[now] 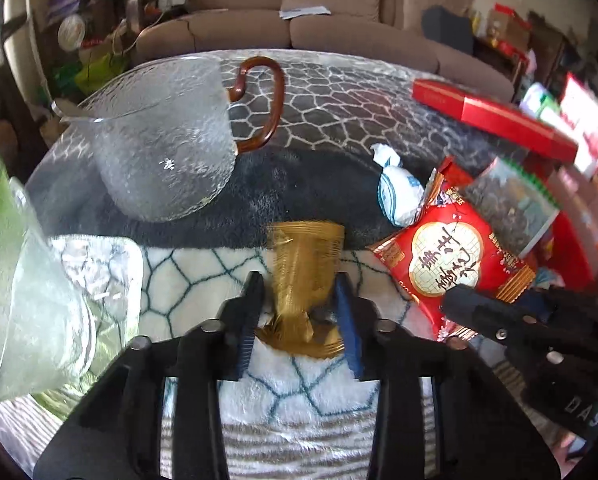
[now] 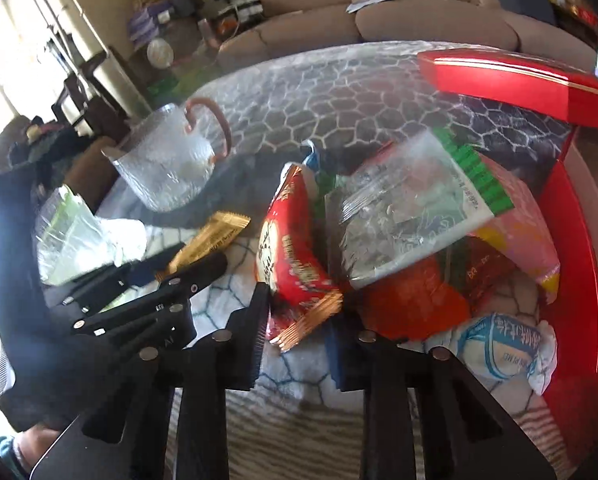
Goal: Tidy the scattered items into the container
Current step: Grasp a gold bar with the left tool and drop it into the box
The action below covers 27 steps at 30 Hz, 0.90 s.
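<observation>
Left tongs [image 1: 299, 312]: straddling the gold packet [image 1: 305, 276], fingers close either side, can't tell if actually pinching yet.
Gold packet: lying on the counter [image 1: 291, 384], long axis running 12 to 6, dead ahead.
Right tongs [image 2: 299, 344]: gapped wide around the red snack pack [image 2: 295, 264], which stands on edge at 12, not clamped.
Nearer arm: left, easily.
Container: red tray [image 2: 579, 264] off at 3, already stuffed with a clear green-striped bag [image 2: 403, 208] and a white-blue packet [image 2: 507, 348].
Glass pitcher [image 1: 159, 148]: around 10, well apart.
</observation>
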Tool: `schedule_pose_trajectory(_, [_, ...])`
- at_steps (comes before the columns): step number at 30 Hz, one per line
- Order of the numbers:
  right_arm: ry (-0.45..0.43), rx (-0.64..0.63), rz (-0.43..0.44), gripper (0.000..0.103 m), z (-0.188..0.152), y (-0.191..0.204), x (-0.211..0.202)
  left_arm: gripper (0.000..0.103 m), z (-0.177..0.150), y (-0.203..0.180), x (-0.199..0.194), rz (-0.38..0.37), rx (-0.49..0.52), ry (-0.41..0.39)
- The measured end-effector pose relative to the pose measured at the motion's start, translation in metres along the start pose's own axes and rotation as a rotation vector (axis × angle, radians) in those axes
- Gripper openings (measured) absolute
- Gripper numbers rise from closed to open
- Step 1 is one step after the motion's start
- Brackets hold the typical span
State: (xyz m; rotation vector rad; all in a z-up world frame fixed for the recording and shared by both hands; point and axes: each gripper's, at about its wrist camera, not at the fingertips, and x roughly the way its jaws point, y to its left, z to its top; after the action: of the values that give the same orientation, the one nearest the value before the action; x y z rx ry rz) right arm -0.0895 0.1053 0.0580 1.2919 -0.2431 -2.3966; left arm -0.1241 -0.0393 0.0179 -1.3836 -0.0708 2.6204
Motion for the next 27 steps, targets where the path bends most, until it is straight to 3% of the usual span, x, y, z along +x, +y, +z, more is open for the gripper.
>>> schedule_pose_trajectory(9, [-0.062, 0.042, 0.083, 0.016, 0.004, -0.021, -0.091, 0.027, 0.004, -0.019, -0.071, -0.259, -0.126, -0.047])
schedule_pose_trajectory(15, [-0.109, 0.146, 0.127, 0.016, 0.013, -0.069, -0.166, 0.027, 0.013, -0.068, -0.102, -0.32, -0.116, -0.042])
schedule_pose_trajectory(21, [-0.203, 0.2, 0.007, 0.016, 0.022, -0.137, -0.235, 0.027, 0.032, -0.14, -0.11, -0.354, -0.075, -0.022])
schedule_pose_trajectory(27, [-0.222, 0.326, -0.096, 0.016, 0.035, -0.222, -0.236, 0.027, 0.036, -0.218, -0.086, -0.364, -0.014, 0.038])
